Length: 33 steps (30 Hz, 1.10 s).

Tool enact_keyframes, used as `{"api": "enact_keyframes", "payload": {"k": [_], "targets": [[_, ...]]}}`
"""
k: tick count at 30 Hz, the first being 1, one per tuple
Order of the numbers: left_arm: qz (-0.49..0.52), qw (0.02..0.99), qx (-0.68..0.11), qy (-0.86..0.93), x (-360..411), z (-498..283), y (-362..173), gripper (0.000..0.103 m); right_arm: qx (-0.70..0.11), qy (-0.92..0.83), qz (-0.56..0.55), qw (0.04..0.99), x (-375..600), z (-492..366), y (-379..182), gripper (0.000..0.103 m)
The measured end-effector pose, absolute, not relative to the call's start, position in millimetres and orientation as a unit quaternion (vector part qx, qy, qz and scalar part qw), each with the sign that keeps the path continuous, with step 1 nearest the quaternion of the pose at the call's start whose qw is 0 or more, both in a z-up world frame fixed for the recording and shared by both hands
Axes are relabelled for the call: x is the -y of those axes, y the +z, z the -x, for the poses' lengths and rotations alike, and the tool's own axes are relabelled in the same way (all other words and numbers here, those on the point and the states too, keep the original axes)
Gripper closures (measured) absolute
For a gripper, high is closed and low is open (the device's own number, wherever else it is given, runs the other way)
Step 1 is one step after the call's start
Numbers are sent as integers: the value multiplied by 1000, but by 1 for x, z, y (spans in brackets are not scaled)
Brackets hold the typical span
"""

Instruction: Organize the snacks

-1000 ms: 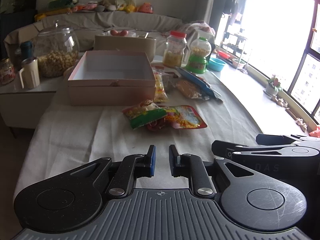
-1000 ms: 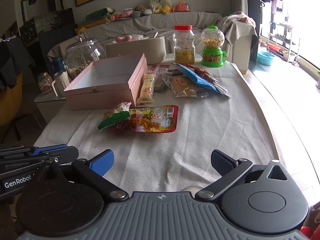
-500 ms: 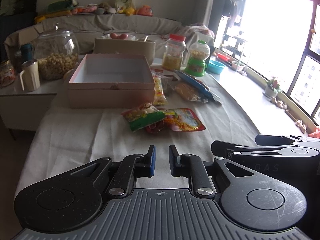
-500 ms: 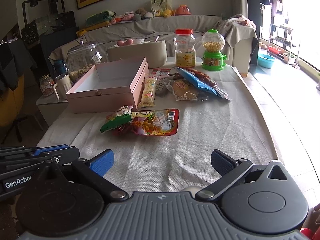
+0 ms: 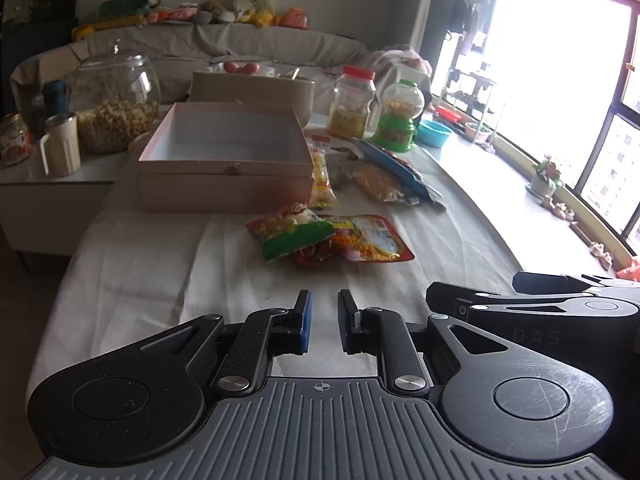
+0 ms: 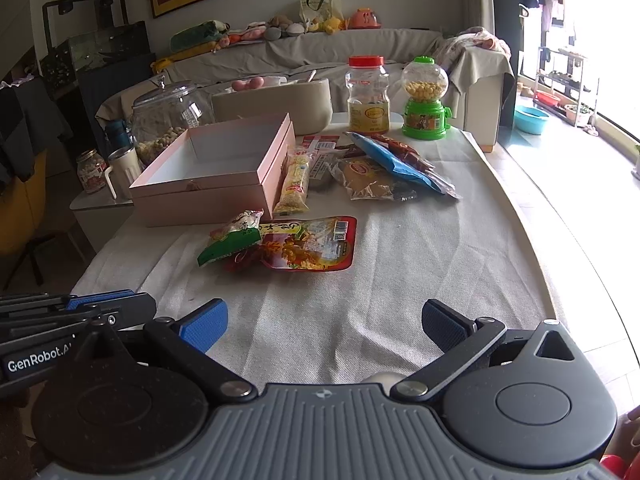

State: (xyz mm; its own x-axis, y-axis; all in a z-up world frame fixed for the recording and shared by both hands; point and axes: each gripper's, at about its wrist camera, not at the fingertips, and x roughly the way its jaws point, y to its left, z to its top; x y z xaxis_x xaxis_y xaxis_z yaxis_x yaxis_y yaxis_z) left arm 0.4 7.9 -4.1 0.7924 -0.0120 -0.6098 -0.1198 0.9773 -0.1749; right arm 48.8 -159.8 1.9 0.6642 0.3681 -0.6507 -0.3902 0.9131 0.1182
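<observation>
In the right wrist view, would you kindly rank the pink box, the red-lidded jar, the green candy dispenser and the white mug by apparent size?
1. Pink box
2. Red-lidded jar
3. Green candy dispenser, near the jar's size, so that order is unsure
4. White mug, partly hidden

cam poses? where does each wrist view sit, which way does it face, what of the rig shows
Left wrist: on the left gripper, low over the cloth-covered table, facing the open pink cardboard box; nearly closed fingers, right gripper alongside.
Right wrist: on the right gripper, same heading; open fingers, left gripper at lower left.
Shared: box, green-and-yellow snack packet, green gumball dispenser.
</observation>
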Motion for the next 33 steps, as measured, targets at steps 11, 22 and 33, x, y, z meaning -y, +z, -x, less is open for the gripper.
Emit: {"api": "enact_keyframes", "payload": {"k": [11, 22, 33], "targets": [[128, 937, -325, 10, -28, -28, -16, 84, -344, 191, 30, 919, 164, -68, -10, 0], [178, 926, -332, 0, -87, -120, -40, 84, -379, 204, 32, 902, 163, -136, -48, 0], [269, 896, -352, 19, -131, -126, -59, 84, -289, 281, 89, 911, 97, -173, -42, 16]]}}
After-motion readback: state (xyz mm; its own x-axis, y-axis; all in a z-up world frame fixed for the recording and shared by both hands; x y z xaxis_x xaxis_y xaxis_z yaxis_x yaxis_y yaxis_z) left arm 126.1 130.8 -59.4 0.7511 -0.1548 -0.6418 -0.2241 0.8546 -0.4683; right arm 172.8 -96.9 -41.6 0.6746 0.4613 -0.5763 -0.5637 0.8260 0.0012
